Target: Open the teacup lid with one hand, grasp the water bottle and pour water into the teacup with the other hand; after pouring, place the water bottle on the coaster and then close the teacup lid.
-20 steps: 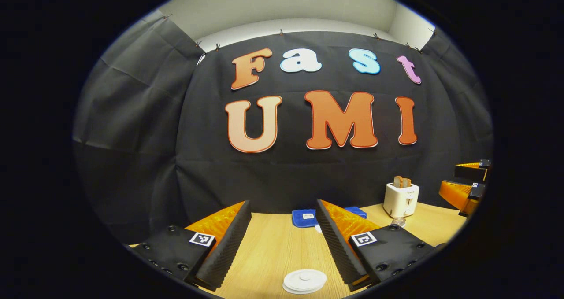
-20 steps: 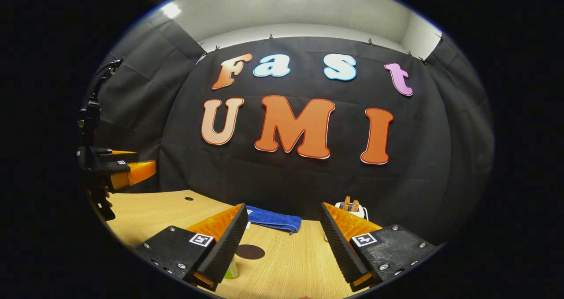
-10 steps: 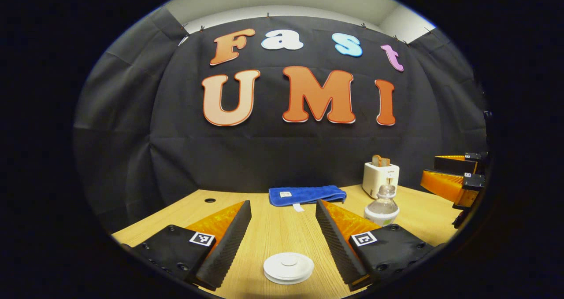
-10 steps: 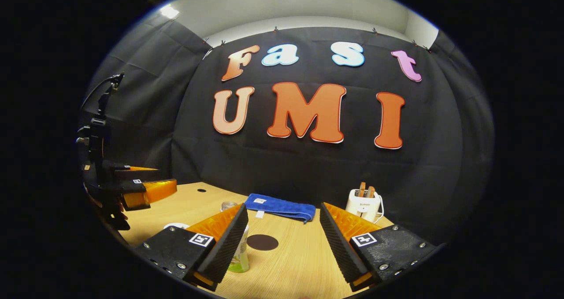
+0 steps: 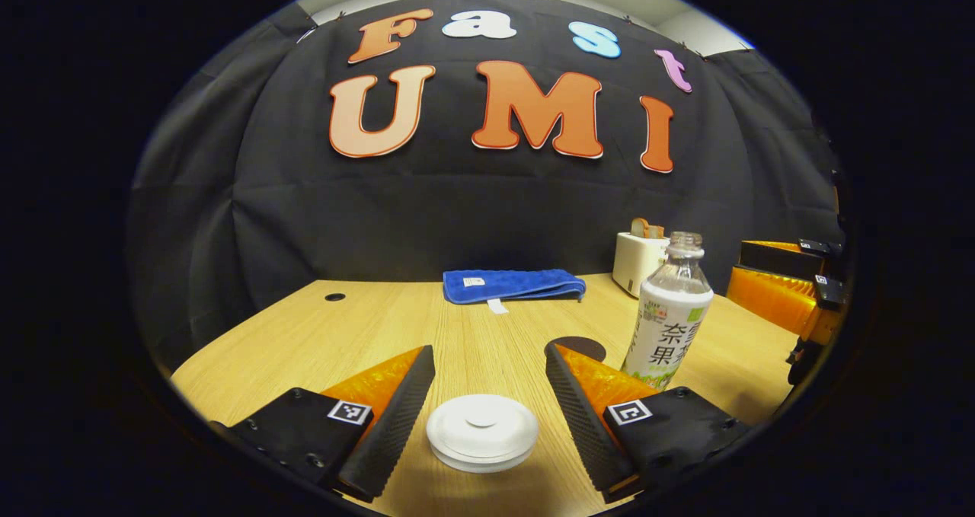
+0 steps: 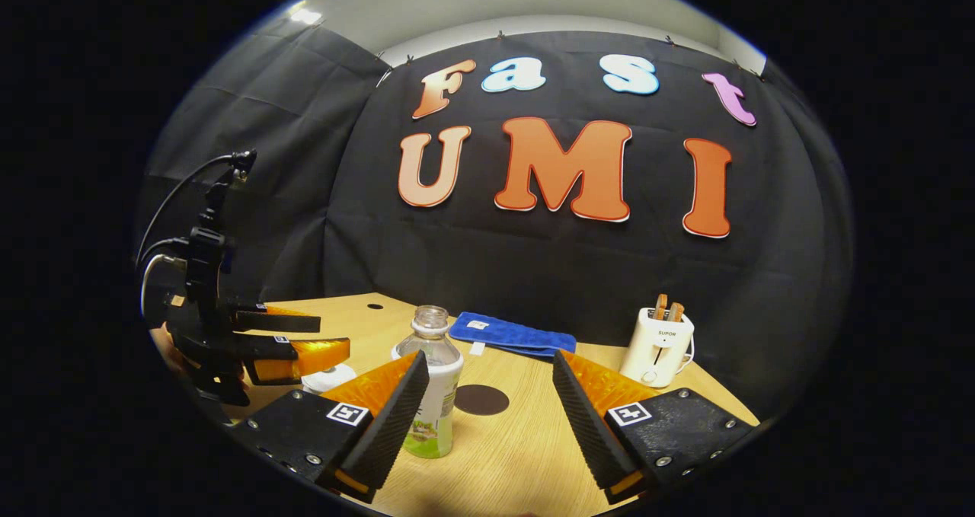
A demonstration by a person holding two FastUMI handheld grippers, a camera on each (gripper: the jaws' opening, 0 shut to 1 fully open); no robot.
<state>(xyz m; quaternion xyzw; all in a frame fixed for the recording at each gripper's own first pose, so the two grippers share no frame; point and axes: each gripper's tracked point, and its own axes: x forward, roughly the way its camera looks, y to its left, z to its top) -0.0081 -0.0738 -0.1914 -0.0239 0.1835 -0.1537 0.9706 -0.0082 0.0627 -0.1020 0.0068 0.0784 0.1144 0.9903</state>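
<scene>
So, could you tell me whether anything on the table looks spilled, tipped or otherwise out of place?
Nothing stands out. The water bottle stands upright with no cap, the teacup lid sits level, the coaster is bare, and the blue cloth lies folded by the toaster. No spill shows.

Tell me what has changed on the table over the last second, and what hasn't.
Both grippers have tipped down and come closer to the table. The left gripper now has its open jaws on either side of the round white teacup lid, not gripping it. The right gripper has neared the clear plastic water bottle, jaws open. Nothing was grasped or released. Lid, bottle, dark round coaster, blue towel and white toaster stayed put.
</scene>
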